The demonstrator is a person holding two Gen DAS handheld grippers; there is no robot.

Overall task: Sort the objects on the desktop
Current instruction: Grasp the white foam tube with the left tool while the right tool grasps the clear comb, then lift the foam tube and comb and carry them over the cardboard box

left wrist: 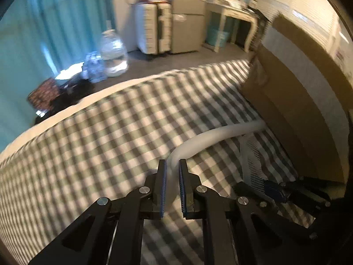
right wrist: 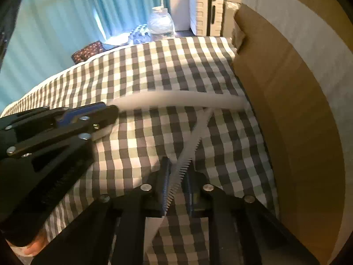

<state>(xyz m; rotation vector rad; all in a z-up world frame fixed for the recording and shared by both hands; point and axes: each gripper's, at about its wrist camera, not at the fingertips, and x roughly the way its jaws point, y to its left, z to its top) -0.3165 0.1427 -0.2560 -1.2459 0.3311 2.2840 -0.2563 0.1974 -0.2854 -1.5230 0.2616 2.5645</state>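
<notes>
A white curved band (left wrist: 220,133) lies on the green-and-white checked cloth (left wrist: 99,143), and my left gripper (left wrist: 172,162) is shut on its near end. A white comb (right wrist: 194,141) stands tilted over the cloth, its toothed part pinched in my shut right gripper (right wrist: 177,163). In the right wrist view the left gripper (right wrist: 113,111) reaches in from the left, holding the band (right wrist: 176,98). In the left wrist view the right gripper (left wrist: 253,187) sits at the lower right on the comb (left wrist: 251,159). Band and comb meet near the box.
A big cardboard box (left wrist: 297,101) (right wrist: 286,110) walls off the right side of the cloth. Beyond the cloth's far edge are the floor, a water jug (left wrist: 113,53), a white suitcase (left wrist: 152,28), a cabinet and teal curtains (left wrist: 55,22).
</notes>
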